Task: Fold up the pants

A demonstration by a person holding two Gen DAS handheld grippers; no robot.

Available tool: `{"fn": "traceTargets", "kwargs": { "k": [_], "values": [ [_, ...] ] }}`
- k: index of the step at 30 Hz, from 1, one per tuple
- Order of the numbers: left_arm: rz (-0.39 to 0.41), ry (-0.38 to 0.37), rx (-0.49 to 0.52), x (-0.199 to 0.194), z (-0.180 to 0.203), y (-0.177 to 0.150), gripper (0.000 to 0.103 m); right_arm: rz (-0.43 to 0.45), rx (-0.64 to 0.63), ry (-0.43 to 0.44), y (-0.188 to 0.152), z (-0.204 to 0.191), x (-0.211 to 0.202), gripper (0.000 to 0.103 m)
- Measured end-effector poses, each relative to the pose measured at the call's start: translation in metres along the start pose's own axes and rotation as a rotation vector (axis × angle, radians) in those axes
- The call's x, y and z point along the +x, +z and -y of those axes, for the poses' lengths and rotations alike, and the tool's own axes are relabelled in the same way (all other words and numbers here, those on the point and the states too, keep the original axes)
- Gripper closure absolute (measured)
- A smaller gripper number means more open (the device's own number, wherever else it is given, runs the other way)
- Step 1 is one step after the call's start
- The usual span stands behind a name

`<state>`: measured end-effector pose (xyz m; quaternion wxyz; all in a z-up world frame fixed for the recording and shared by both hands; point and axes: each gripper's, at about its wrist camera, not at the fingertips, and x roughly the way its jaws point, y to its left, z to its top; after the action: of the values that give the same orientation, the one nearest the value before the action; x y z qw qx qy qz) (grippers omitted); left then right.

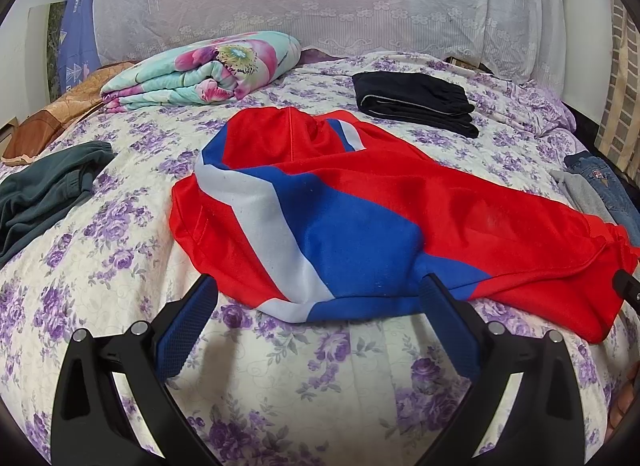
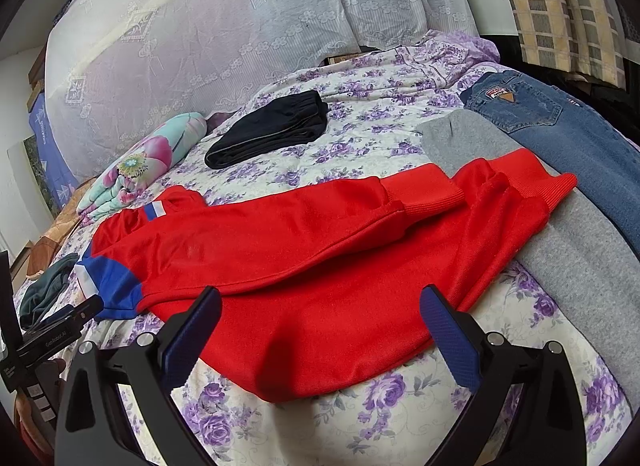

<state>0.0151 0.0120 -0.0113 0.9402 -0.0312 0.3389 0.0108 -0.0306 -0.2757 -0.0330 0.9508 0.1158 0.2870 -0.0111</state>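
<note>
- Lying spread across the bed [image 1: 120,266], red pants [image 1: 400,193] with blue and white panels
- Left hand-held gripper [image 1: 320,290] spread wide at the pants' near edge; right hand-held gripper [image 2: 320,302] likewise, empty
- Folded black pants [image 1: 416,101] beyond the red pants

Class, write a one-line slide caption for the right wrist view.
Open right gripper hovers at the near edge of red track pants spread on a floral bedsheet.

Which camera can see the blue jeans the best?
The right wrist view shows the blue jeans best: their waistband, back pocket and patch are plain, lying beside the grey pants. The left wrist view catches only a small strip of the jeans at its right edge.
</note>
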Motion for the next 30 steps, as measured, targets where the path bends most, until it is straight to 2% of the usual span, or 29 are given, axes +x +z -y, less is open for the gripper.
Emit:
{"fn": "traceTargets", "kwargs": {
  "k": [3, 7, 9, 15, 18, 23, 30],
  "values": [
    [-0.022, -0.06, -0.009, 0.003, -0.002, 0.001, 0.005, 0.0, 0.0, 0.0, 0.0, 0.0, 0.0, 0.003],
    [-0.098, -0.228, -0.061, 0.014, -0.016, 0.002, 0.005, -0.003, 0.004, 0.002, 0.0, 0.001, 0.0, 0.003],
    [-0.124, -0.316, -0.135, 0.019, -0.033, 0.003, 0.005, -0.004, 0.012, 0.007, -0.001, 0.001, 0.0, 0.003],
    [-0.175, -0.476, -0.321, 0.032, -0.077, 0.003, 0.005, -0.002, 0.039, 0.027, -0.003, 0.007, -0.001, 0.003],
    [-0.203, -0.523, -0.392, 0.04, -0.089, 0.007, 0.005, 0.002, 0.054, 0.037, -0.001, 0.01, -0.002, 0.003],
    [-0.247, -0.55, -0.45, 0.059, -0.092, 0.021, 0.005, 0.005, 0.073, 0.048, -0.002, 0.013, -0.002, 0.003],
    [-0.178, -0.568, -0.467, 0.056, -0.099, 0.018, 0.008, 0.005, 0.09, 0.06, -0.001, 0.016, -0.003, 0.003]
  ]
}}
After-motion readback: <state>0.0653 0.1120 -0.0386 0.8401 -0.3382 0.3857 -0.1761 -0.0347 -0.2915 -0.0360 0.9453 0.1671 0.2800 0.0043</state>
